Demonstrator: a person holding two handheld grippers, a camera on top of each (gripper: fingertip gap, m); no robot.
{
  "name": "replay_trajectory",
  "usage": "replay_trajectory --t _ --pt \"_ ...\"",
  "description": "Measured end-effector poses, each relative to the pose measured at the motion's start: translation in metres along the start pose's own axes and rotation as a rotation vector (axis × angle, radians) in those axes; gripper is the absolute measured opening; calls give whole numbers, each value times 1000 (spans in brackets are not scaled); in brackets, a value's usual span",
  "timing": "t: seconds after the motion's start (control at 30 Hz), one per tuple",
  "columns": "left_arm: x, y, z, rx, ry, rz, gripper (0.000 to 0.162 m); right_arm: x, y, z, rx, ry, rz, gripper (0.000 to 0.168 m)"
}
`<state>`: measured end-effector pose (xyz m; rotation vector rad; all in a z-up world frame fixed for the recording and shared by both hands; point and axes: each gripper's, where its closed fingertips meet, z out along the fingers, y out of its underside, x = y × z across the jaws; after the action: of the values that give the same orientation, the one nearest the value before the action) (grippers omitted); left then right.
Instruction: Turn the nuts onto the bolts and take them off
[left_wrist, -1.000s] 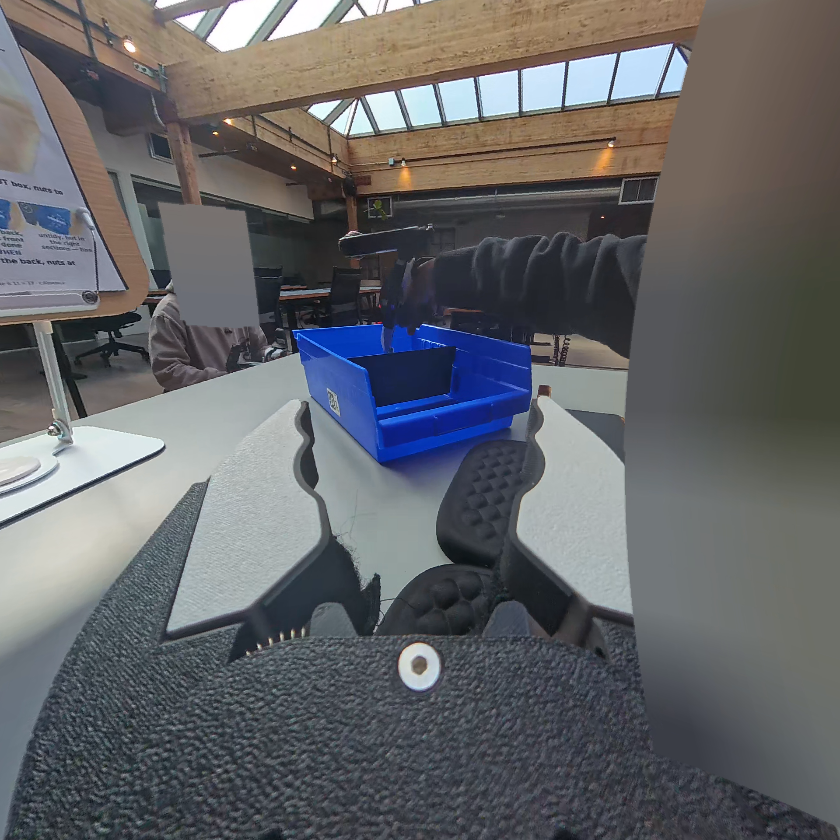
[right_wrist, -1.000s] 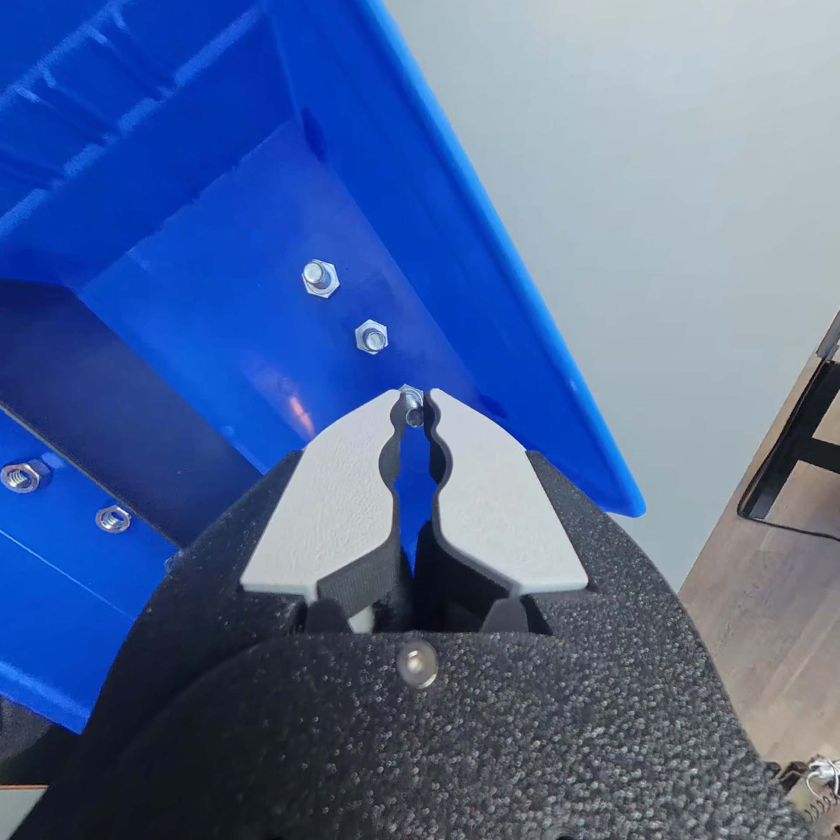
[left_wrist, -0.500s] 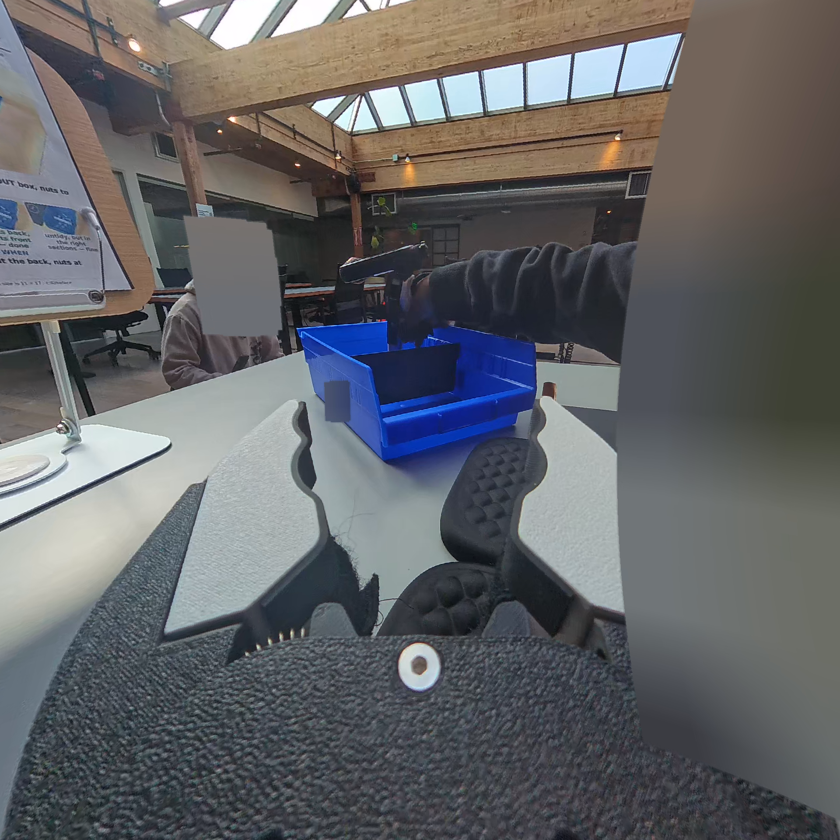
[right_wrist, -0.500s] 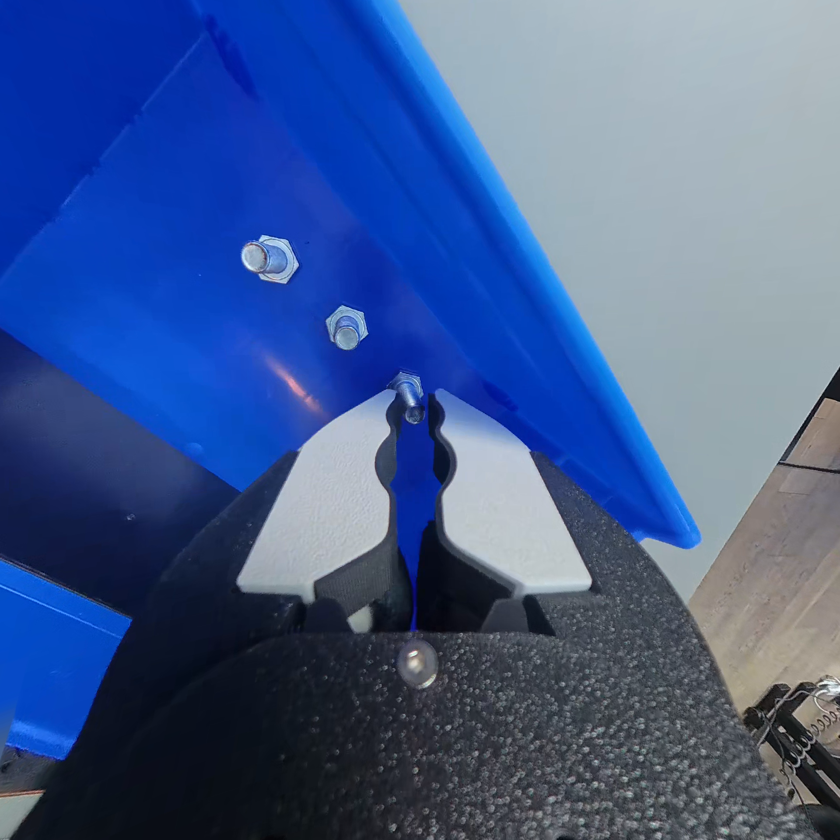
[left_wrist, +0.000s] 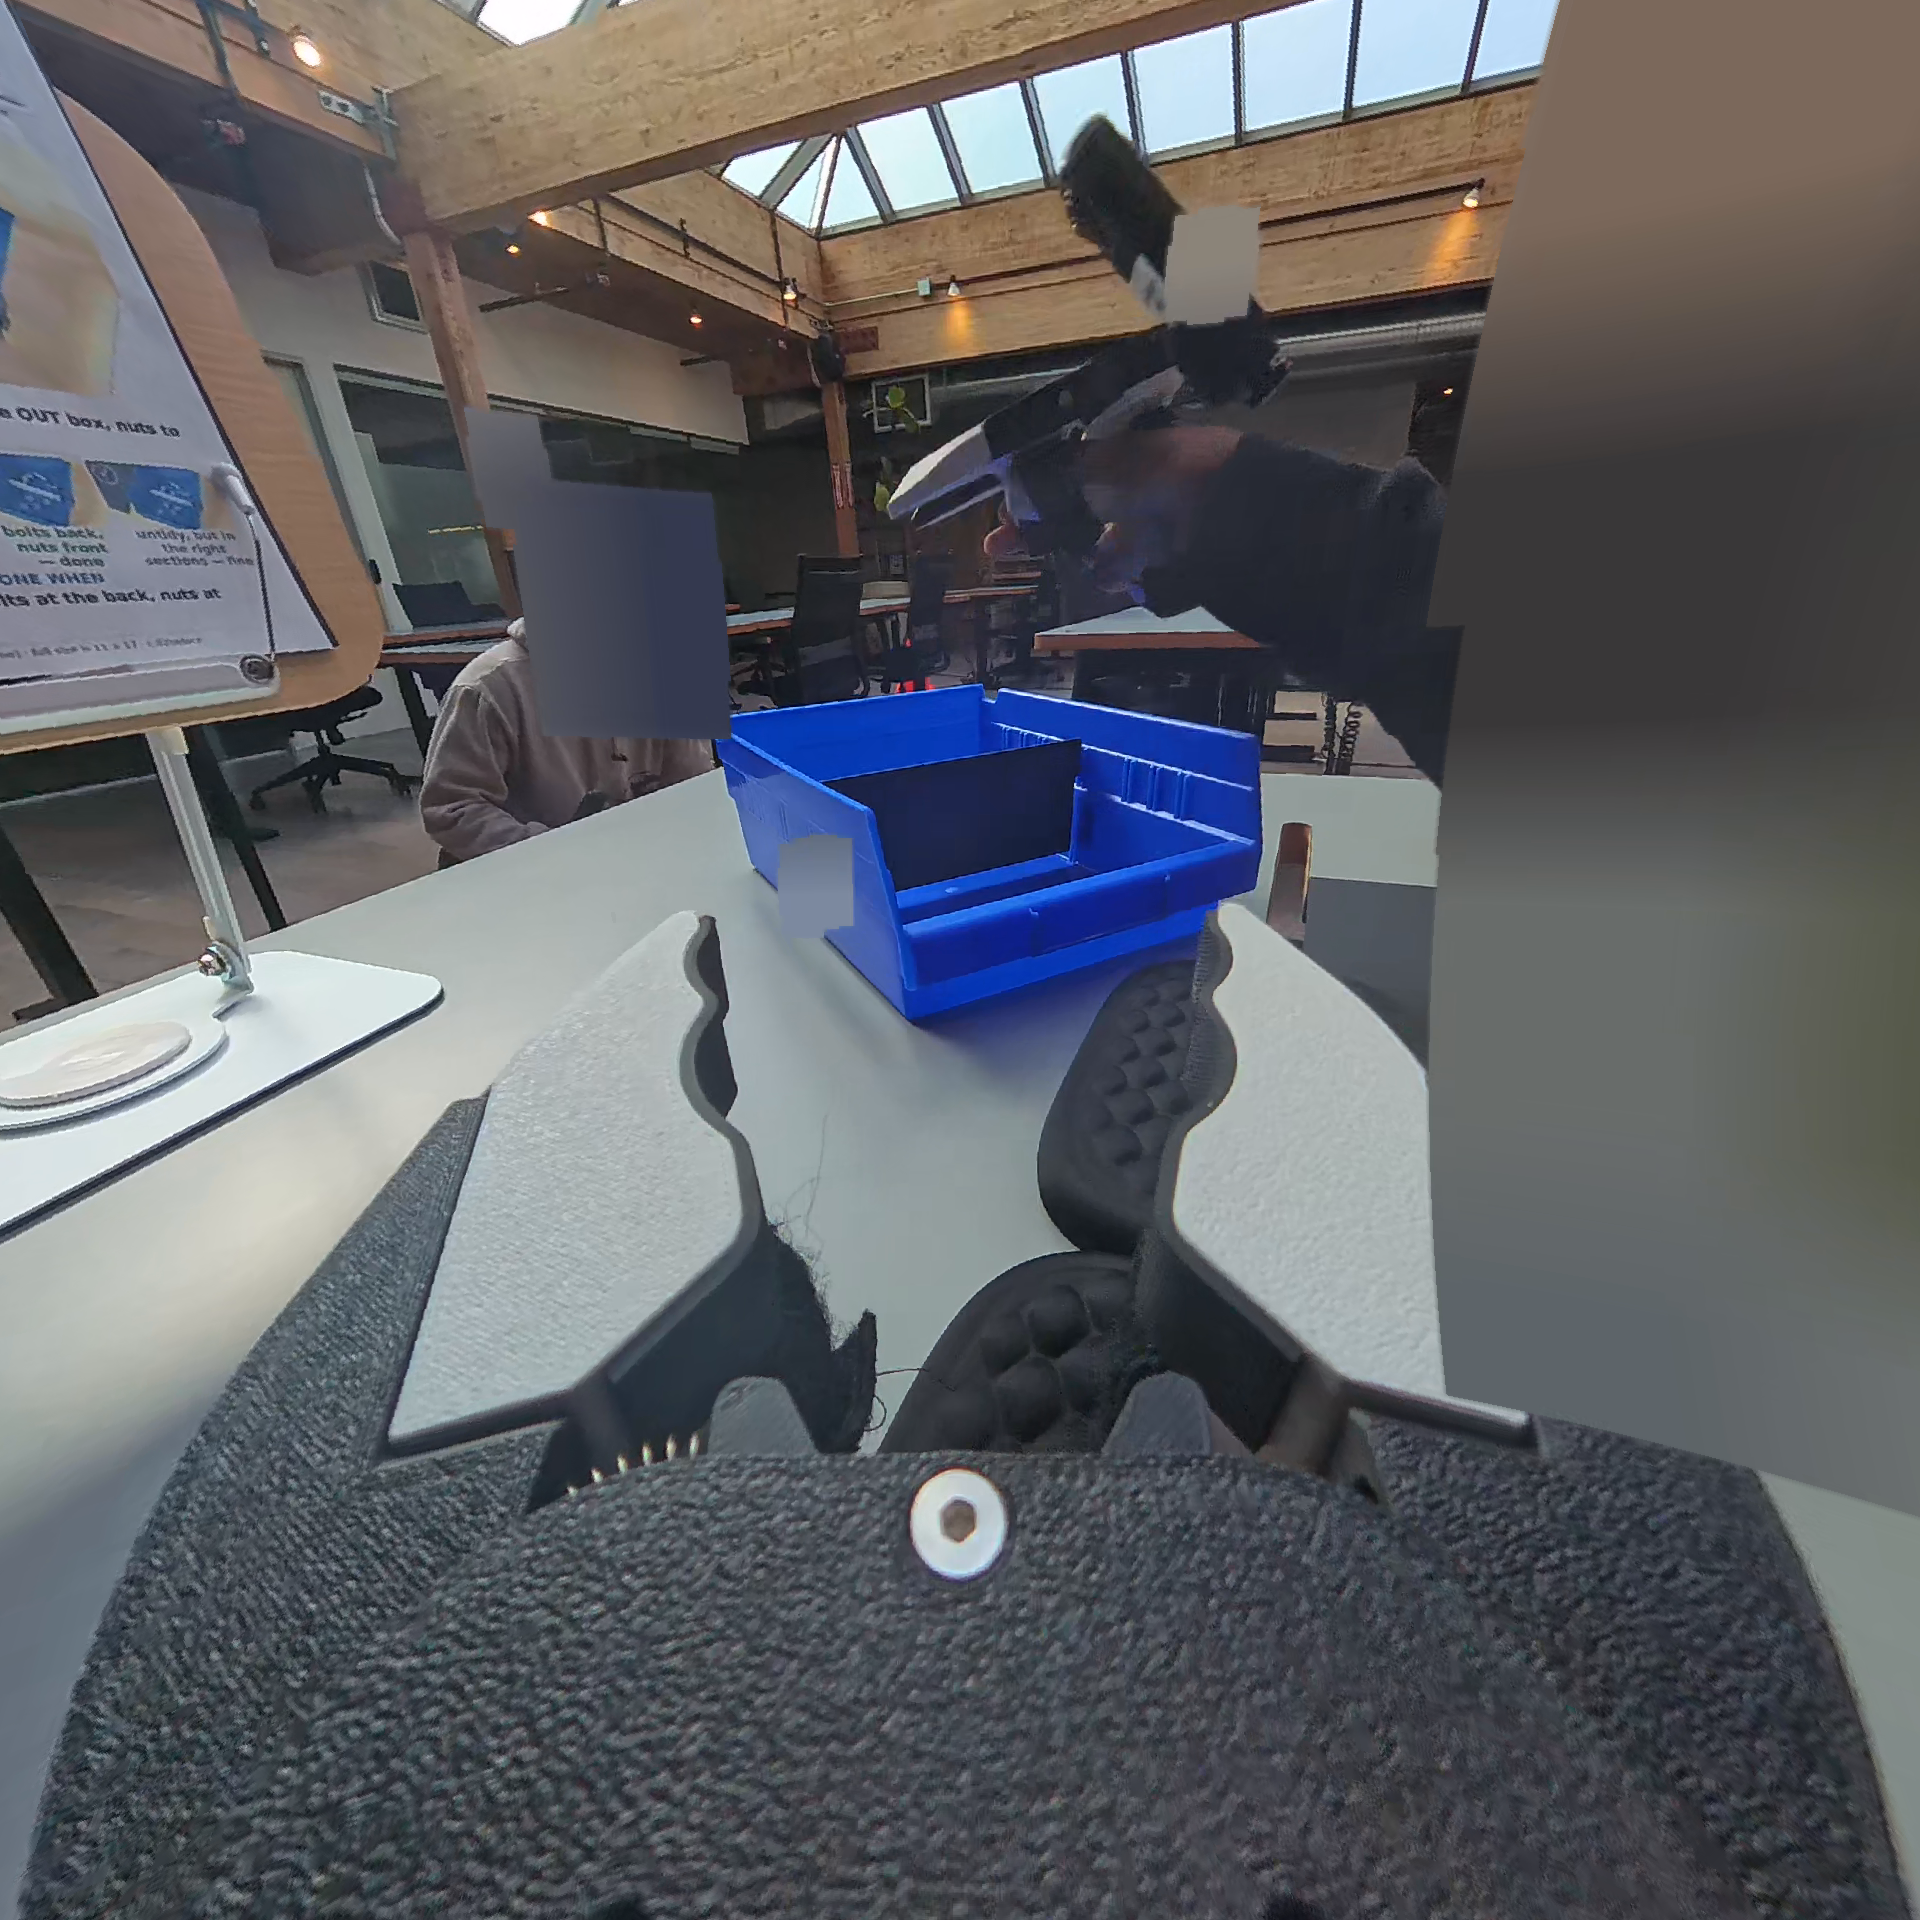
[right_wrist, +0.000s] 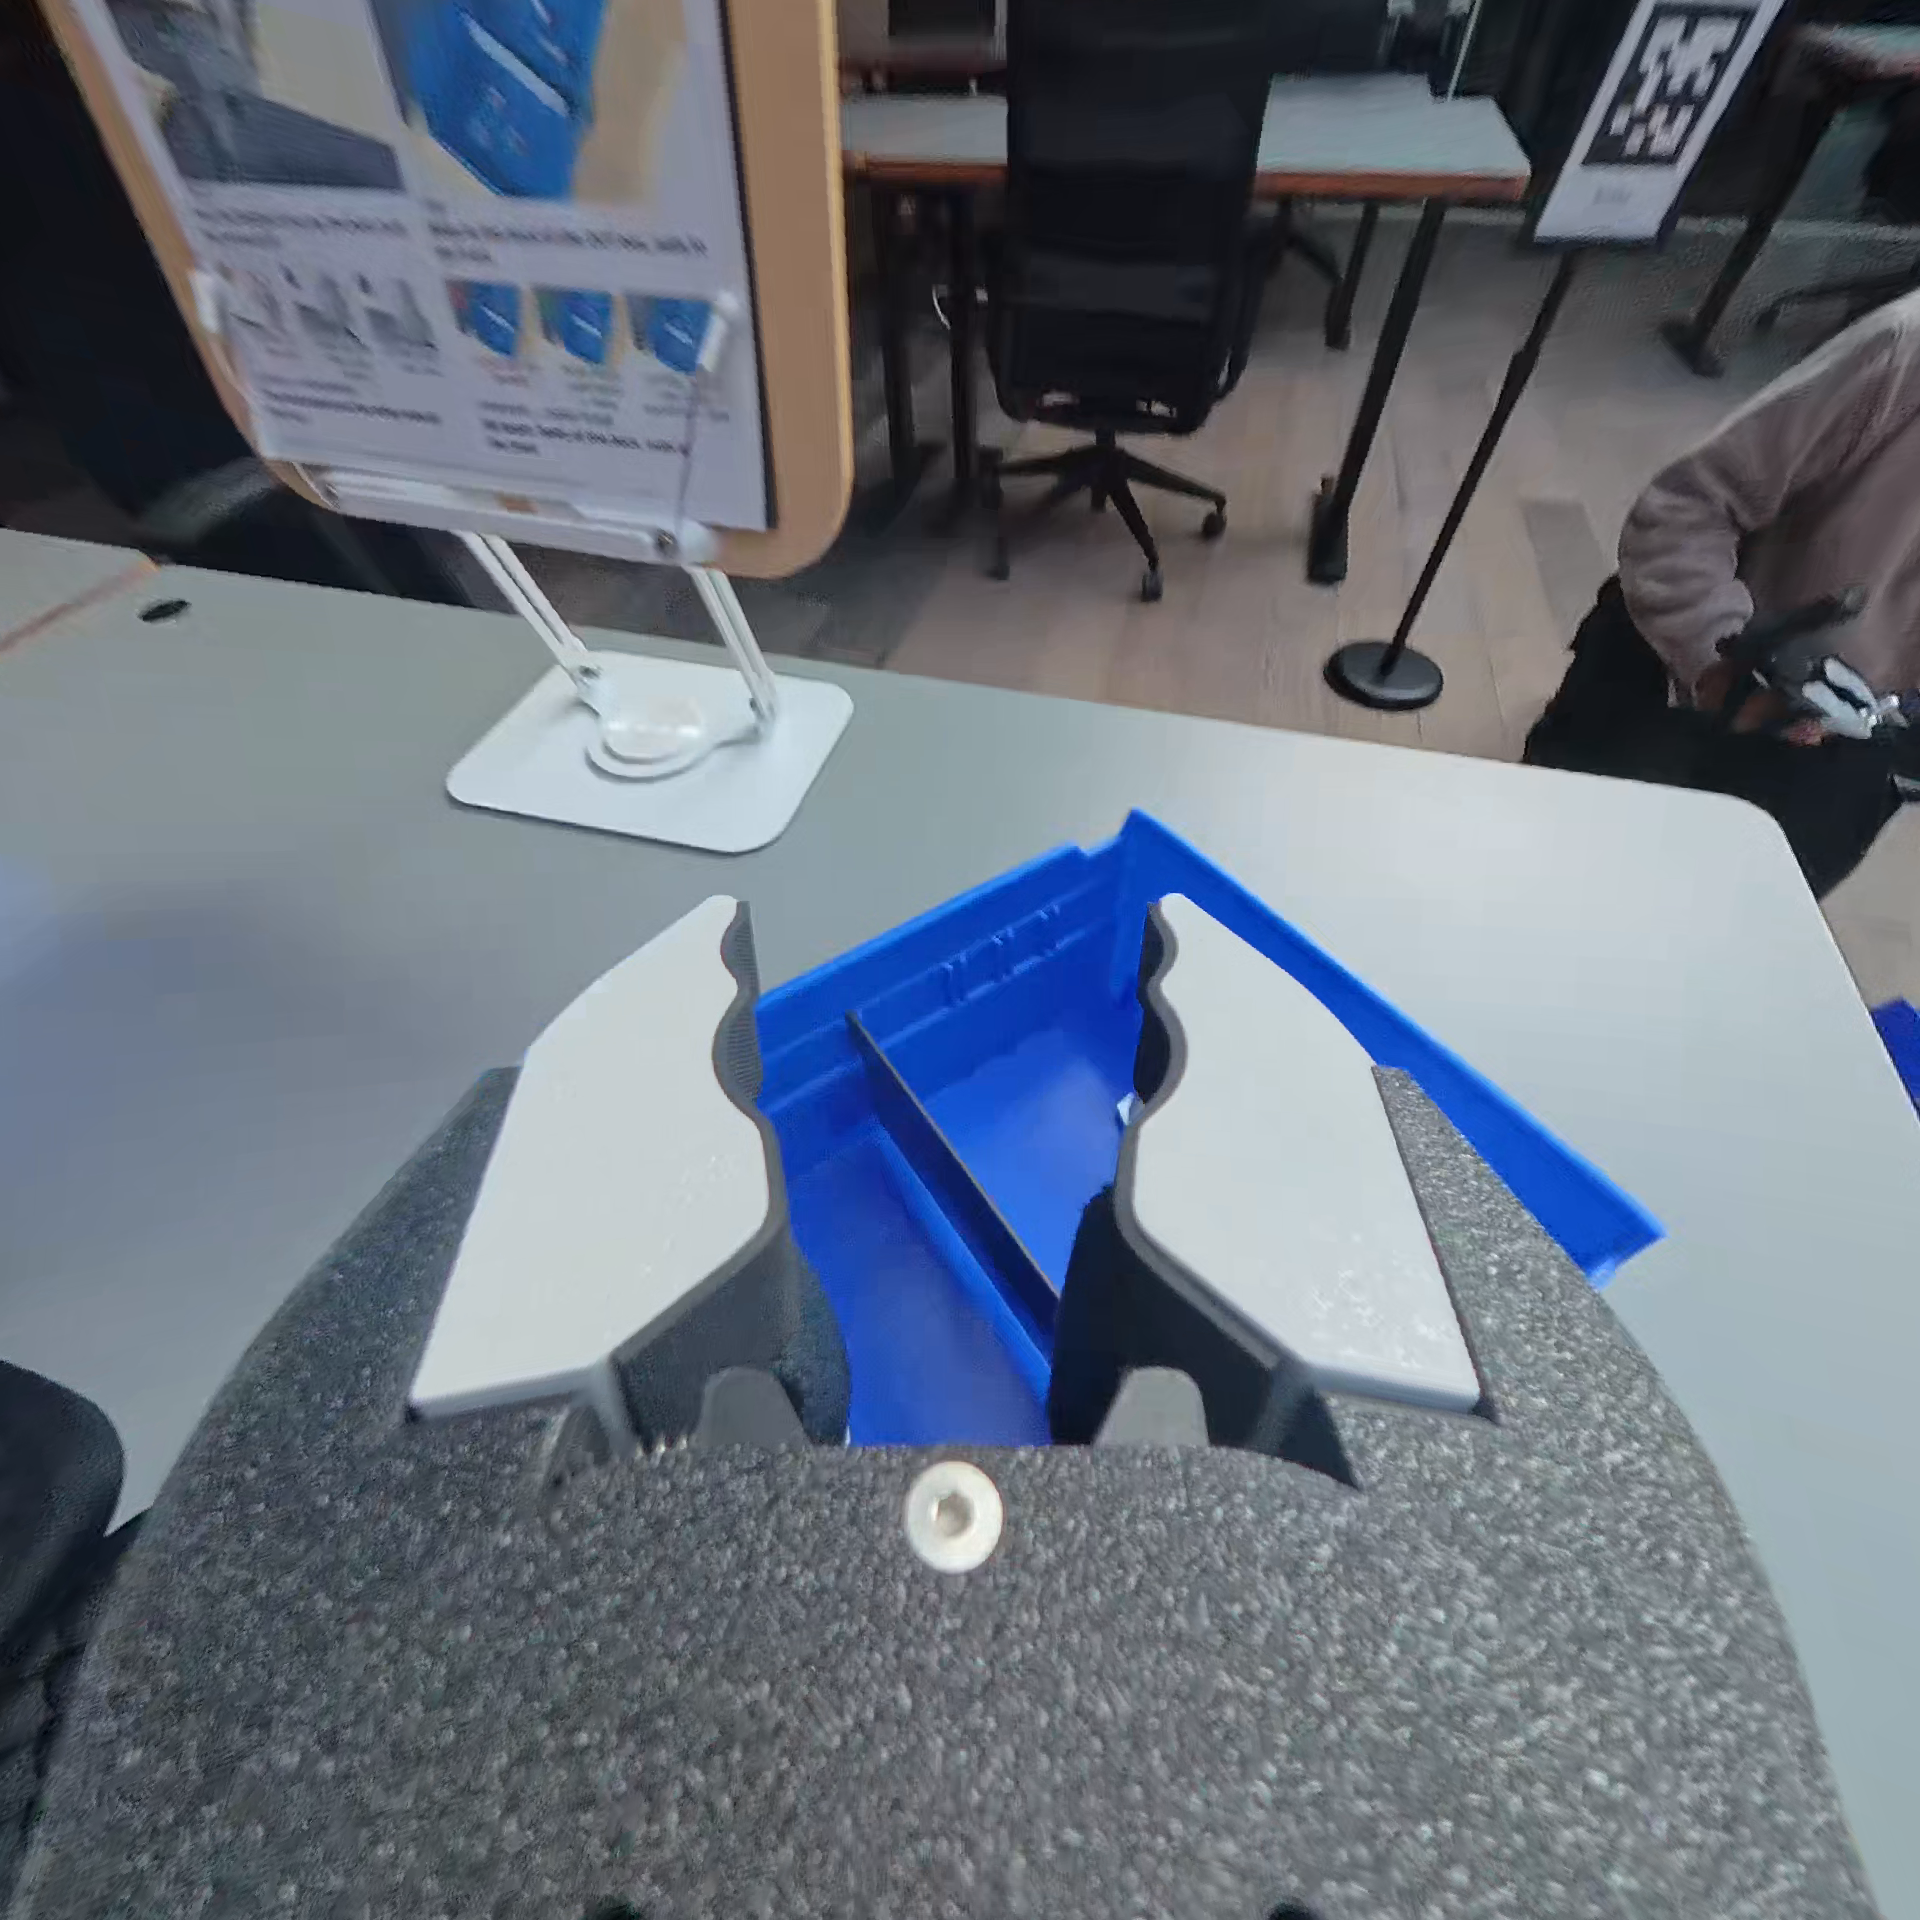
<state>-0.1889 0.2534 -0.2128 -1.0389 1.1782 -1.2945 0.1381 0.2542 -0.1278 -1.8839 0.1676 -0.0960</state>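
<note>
The blue bin (left_wrist: 1039, 914) with a black divider (left_wrist: 956, 821) stands on the grey table (left_wrist: 582, 935) ahead of my left gripper (left_wrist: 956, 935), which is open and empty, low over the table. My right gripper (right_wrist: 945, 925) is open and empty, high above the bin (right_wrist: 1351, 1018) and looking down into it past the divider (right_wrist: 956, 1153). In the left wrist view the right gripper (left_wrist: 935, 488) is held in the air above the bin by a hand in a dark sleeve (left_wrist: 1309, 551). I cannot make out any nuts or bolts in either view.
A stand with an instruction sheet (right_wrist: 488, 260) rests on a white base (right_wrist: 644, 769) at the table's far left (left_wrist: 208, 1039). A seated person (right_wrist: 1787, 499) is beyond the table edge. Office chairs, tables and a stanchion (right_wrist: 1382, 665) stand behind. Across from one pair of fingers to the other is roughly 35 centimetres.
My right gripper was nearly shut around a bolt inside the bin; it has opened, risen out of the bin and tilted up. The left gripper has hardly moved.
</note>
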Motion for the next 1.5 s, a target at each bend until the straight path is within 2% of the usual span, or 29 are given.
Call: replay_trajectory --t 0.13,0.33,0.53,0.7,0.9,0.97,1.2,1.5 --pt "-9 -5 -8 -23 -60 23 83 -68 -7 -49 225 -84 -48 79" --pt "-40 -25 -57 -99 -257 44 79 -143 27 -86 397 -168 -45 72" --pt "-120 -37 -170 -407 -679 46 73 -186 86 -74 351 -193 -125 68" --pt "-180 -49 -270 -781 -828 -19 70 -199 118 -60 253 -205 -217 70" --pt "-219 -20 -351 -1150 -742 -232 53 -202 124 -62 273 -237 -219 68" --pt "-228 -6 -369 -1242 -731 -271 52 -202 123 -64 283 -247 -219 67" --pt "-244 27 -418 -1740 -653 -186 49 -200 120 -69 324 -234 -261 64" --pt "-255 55 -419 -1882 -523 -192 48 -192 119 -73 333 -206 -278 61"
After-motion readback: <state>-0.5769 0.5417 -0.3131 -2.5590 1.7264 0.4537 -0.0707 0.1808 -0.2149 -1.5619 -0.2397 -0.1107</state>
